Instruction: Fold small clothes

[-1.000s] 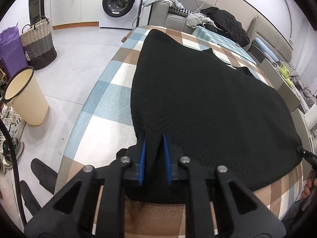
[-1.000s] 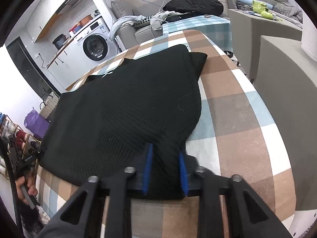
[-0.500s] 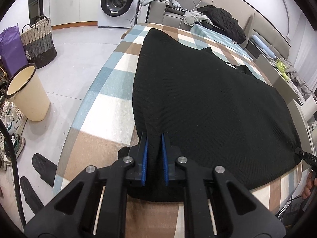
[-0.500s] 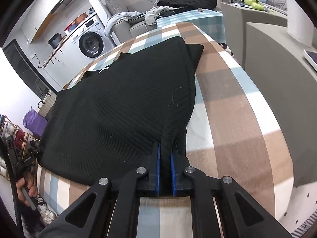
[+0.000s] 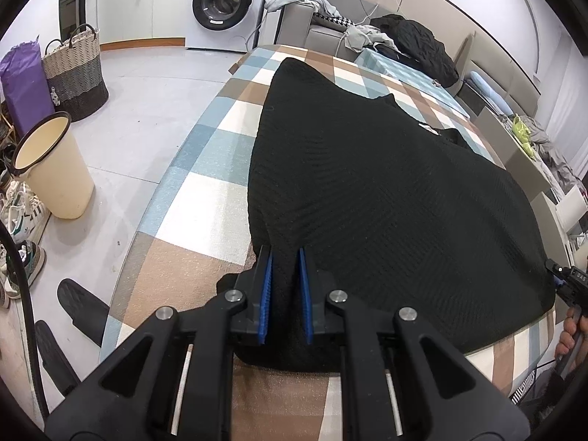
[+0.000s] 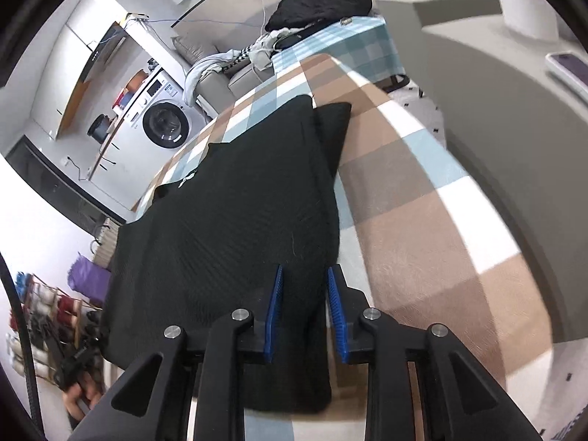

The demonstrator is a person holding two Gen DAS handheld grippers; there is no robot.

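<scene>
A black knit sweater (image 5: 367, 191) lies spread on the checked table (image 5: 205, 169). My left gripper (image 5: 284, 257) is at its near left corner, with the hem between the blue pads (image 5: 265, 286), which stand slightly apart. In the right wrist view the sweater (image 6: 235, 220) fills the middle. My right gripper (image 6: 305, 275) straddles the near right corner with the pads (image 6: 334, 305) spread apart, and the cloth lies loose between them. A folded sleeve (image 6: 330, 128) lies at the far right.
A cream bin (image 5: 55, 169), a woven basket (image 5: 77, 70) and shoes (image 5: 18, 228) stand on the floor at left. A washing machine (image 5: 224, 3) and a sofa with clothes (image 5: 411, 40) are behind. A grey counter (image 6: 514, 110) flanks the table's right edge.
The right gripper, clamped on the hem half a second ago, has opened and tilted. The left gripper's pads have parted slightly. The sweater lies pulled nearer the table's front edge.
</scene>
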